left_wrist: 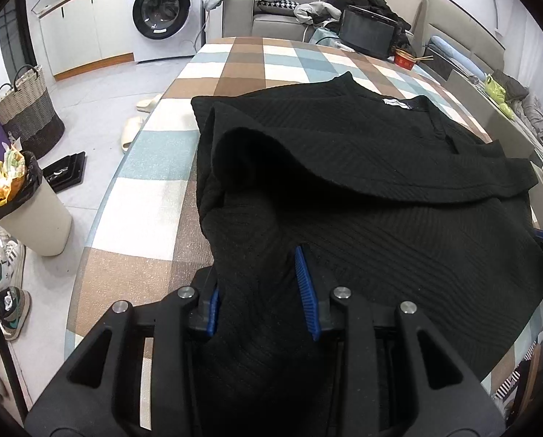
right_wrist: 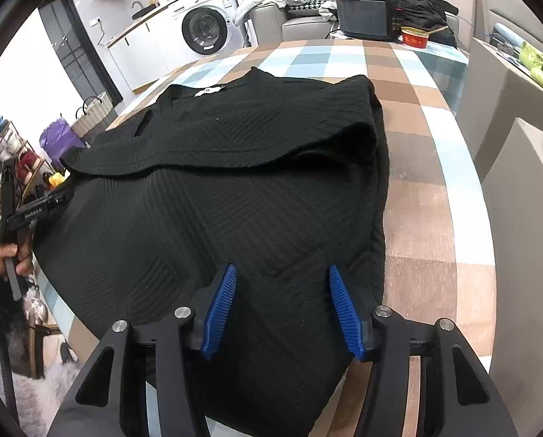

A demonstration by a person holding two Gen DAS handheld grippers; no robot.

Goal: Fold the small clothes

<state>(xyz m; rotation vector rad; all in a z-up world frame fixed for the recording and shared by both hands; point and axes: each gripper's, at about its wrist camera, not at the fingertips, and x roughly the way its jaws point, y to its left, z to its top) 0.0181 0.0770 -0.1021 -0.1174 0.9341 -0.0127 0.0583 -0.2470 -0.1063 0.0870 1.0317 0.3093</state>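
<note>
A black ribbed knit top (left_wrist: 380, 189) lies on the checked tablecloth (left_wrist: 155, 153), its upper part folded down over the lower part. It also shows in the right wrist view (right_wrist: 235, 189). My left gripper (left_wrist: 260, 276) is open, with a bunched hem of the top lying between its blue pads (left_wrist: 306, 287); the left pad is mostly hidden by cloth. My right gripper (right_wrist: 280, 273) is open, its blue pads (right_wrist: 220, 309) spread over the near edge of the top, holding nothing. The left gripper's body (right_wrist: 27, 215) shows at the left in the right wrist view.
A black screen (left_wrist: 368, 31) and a red bowl with chopsticks (left_wrist: 406, 59) stand at the table's far end. On the floor to the left are a bin (left_wrist: 35, 215), a woven basket (left_wrist: 27, 109), slippers (left_wrist: 133, 131) and shoes. A grey box (right_wrist: 508, 94) is at the right.
</note>
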